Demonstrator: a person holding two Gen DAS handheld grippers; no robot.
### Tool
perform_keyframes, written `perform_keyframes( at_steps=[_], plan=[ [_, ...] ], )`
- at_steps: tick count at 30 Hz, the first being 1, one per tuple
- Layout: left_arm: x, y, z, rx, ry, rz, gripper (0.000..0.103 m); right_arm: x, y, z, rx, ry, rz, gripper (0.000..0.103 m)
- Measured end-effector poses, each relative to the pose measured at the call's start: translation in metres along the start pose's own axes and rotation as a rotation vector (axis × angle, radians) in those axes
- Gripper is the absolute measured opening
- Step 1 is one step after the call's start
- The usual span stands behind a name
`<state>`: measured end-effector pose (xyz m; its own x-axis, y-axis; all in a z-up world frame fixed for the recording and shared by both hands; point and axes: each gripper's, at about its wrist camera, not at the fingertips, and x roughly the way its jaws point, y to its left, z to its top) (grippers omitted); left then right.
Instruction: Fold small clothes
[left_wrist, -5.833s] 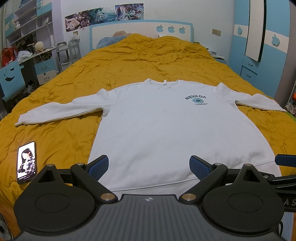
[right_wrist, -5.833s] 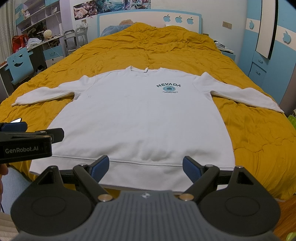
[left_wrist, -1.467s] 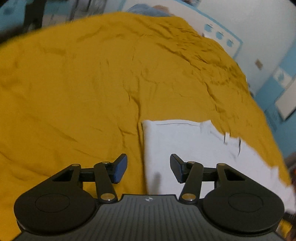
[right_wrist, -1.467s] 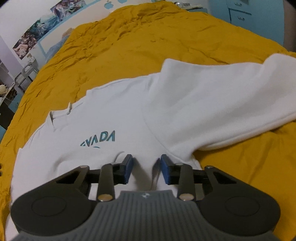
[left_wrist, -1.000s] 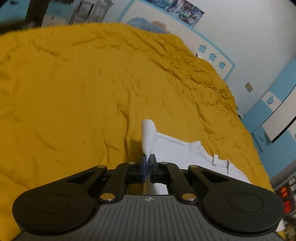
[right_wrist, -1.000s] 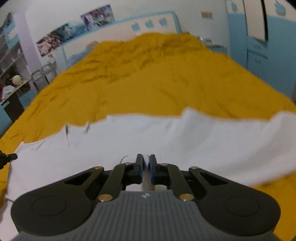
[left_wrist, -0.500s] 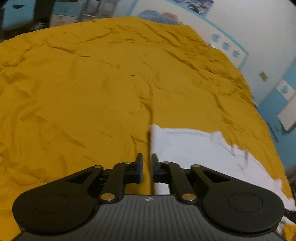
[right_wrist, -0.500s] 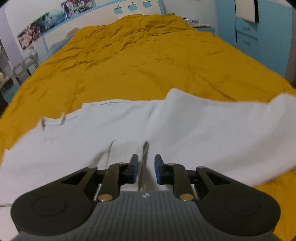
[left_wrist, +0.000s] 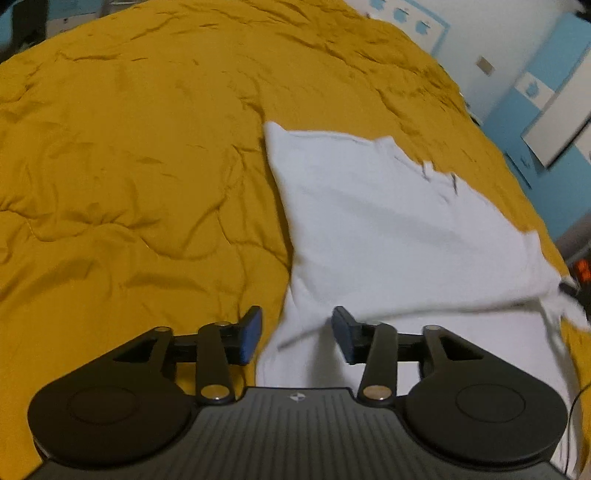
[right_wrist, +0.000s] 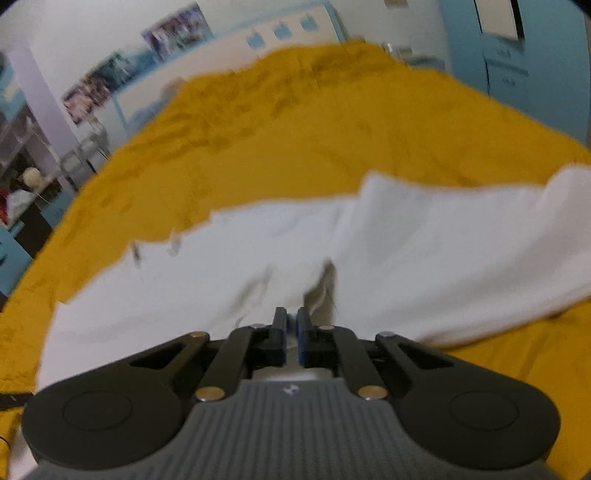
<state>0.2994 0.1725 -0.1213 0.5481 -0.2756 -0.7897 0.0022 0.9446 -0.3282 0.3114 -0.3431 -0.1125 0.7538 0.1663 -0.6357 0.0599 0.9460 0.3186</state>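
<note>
A white sweatshirt lies on the yellow bedspread, its left side folded inward over the body. My left gripper is open just above the folded left edge, holding nothing. In the right wrist view the sweatshirt shows with its right sleeve spread out to the right. My right gripper is shut on a bunched fold of the sweatshirt near the right shoulder. The view is blurred by motion.
The yellow bedspread extends far beyond the garment. A blue and white headboard and posters are at the back. Blue cabinets stand to the right, shelves and a desk to the left.
My left gripper has opened and let go of the folded left side, which now lies flat. My right gripper has shut on the cloth near the right shoulder and is moving.
</note>
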Motion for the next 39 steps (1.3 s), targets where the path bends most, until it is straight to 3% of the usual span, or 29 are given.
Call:
perform_keyframes(
  at_steps=[4, 5, 6, 7, 8, 11, 15, 20, 24, 26, 29, 34, 36, 37, 39],
  plan=[
    [0.006, -0.001, -0.004, -0.001, -0.002, 0.025, 0.058, -0.008, 0.0, -0.005, -0.012, 0.029, -0.029, 0.0],
    [0.009, 0.0, -0.005, -0.016, -0.01, 0.02, 0.053, -0.002, -0.004, -0.011, -0.006, 0.06, -0.05, 0.0],
    [0.01, 0.001, -0.009, -0.021, -0.017, 0.017, 0.036, 0.006, -0.008, -0.015, 0.01, 0.088, -0.068, 0.0],
    [0.011, 0.003, -0.01, -0.028, -0.023, 0.021, 0.03, 0.012, -0.012, -0.022, 0.027, 0.113, -0.085, 0.0],
    [0.01, 0.004, -0.011, -0.043, -0.028, 0.019, 0.015, 0.015, -0.015, -0.028, 0.038, 0.122, -0.093, 0.0],
    [-0.003, 0.007, -0.01, -0.065, -0.086, 0.002, 0.01, 0.009, -0.017, -0.031, 0.061, 0.1, -0.096, 0.0],
    [-0.014, 0.006, -0.008, -0.061, -0.109, 0.01, 0.009, -0.015, -0.003, -0.02, -0.004, 0.026, -0.082, 0.0],
    [0.012, 0.004, -0.009, -0.06, -0.021, 0.08, 0.01, 0.006, -0.011, -0.039, -0.01, 0.137, -0.144, 0.0],
    [0.008, 0.001, -0.002, -0.089, 0.004, 0.103, 0.019, 0.003, -0.018, -0.036, 0.037, 0.131, -0.139, 0.0],
    [-0.002, -0.003, -0.001, -0.07, 0.004, 0.128, 0.021, -0.007, -0.019, -0.034, 0.012, 0.113, -0.181, 0.0],
    [-0.023, -0.011, 0.001, -0.04, -0.042, 0.168, 0.022, -0.033, -0.037, -0.025, 0.033, 0.085, -0.164, 0.0],
    [-0.053, -0.032, 0.012, 0.006, -0.137, 0.143, 0.024, -0.085, -0.077, -0.009, 0.094, 0.018, -0.161, 0.005],
    [-0.058, -0.05, 0.018, 0.02, -0.183, 0.149, 0.028, -0.108, -0.104, -0.003, 0.144, -0.017, -0.168, 0.014],
    [-0.057, -0.058, 0.022, 0.025, -0.204, 0.152, 0.03, -0.12, -0.117, 0.0, 0.175, -0.037, -0.17, 0.027],
    [-0.054, -0.073, 0.025, 0.03, -0.246, 0.165, 0.034, -0.142, -0.152, 0.006, 0.266, -0.088, -0.178, 0.031]
  ],
)
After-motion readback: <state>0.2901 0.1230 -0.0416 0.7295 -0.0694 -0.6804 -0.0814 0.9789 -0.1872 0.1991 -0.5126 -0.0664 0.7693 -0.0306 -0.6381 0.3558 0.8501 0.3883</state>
